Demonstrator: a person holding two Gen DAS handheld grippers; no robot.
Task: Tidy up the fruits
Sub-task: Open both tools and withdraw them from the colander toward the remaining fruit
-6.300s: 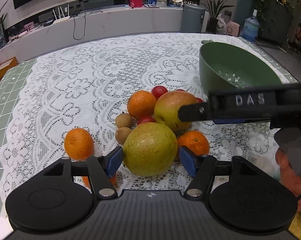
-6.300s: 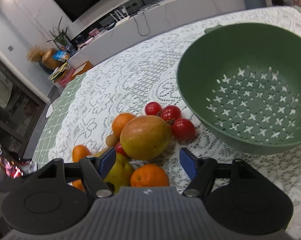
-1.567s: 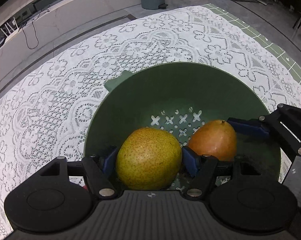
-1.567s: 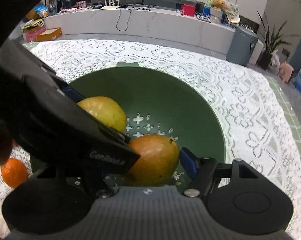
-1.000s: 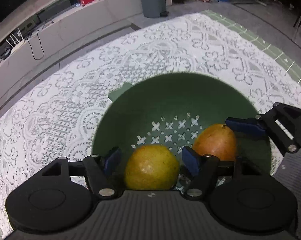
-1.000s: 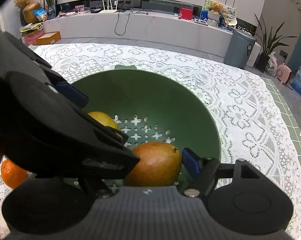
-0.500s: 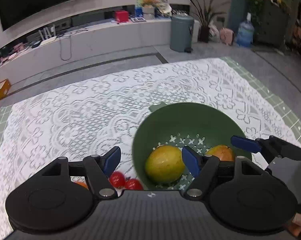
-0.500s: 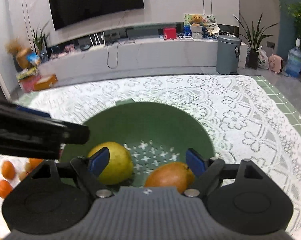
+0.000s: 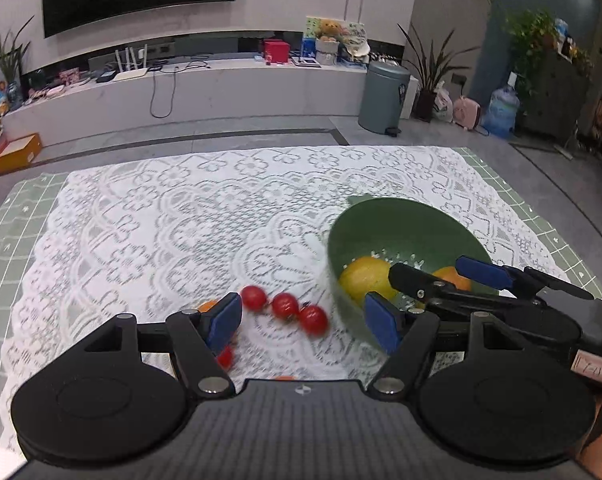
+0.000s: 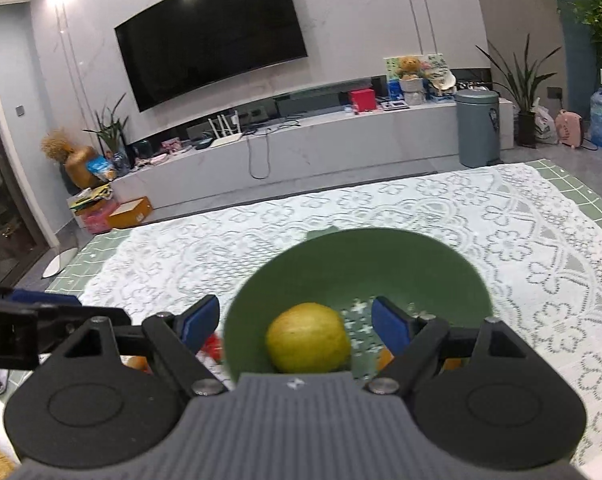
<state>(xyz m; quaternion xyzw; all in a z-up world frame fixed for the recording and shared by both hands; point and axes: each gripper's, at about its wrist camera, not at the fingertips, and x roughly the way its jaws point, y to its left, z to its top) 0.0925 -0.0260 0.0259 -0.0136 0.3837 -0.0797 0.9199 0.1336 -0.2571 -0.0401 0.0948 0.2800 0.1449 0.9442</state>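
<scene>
Resting in the green bowl (image 9: 405,224) on the right side of the desk (image 9: 149,216) are two fruits: a yellow-green pear (image 9: 365,276) on the left of the bowl's floor and a mango (image 9: 453,274) to its right, partly hidden behind the right gripper (image 9: 437,280) in the left wrist view. That gripper's blue-padded fingers (image 9: 481,272) stand apart with nothing between them, held above the near part of the bowl. The left gripper (image 9: 305,320) is raised over the desk to the left of the bowl, its fingers (image 9: 225,320) also spread wide and holding nothing. Three small red tomatoes (image 9: 285,306) lie in a row on the white lace cloth (image 9: 181,208) just left of the bowl, and another red one (image 9: 225,357) shows nearer, beside the left finger. A bit of an orange (image 9: 207,305) peeks out behind that finger. From the right wrist view the pear (image 10: 308,338) sits in the near left of the bowl (image 10: 361,256), seen between the parted fingers (image 10: 389,324), with motion blur on the rim.
</scene>
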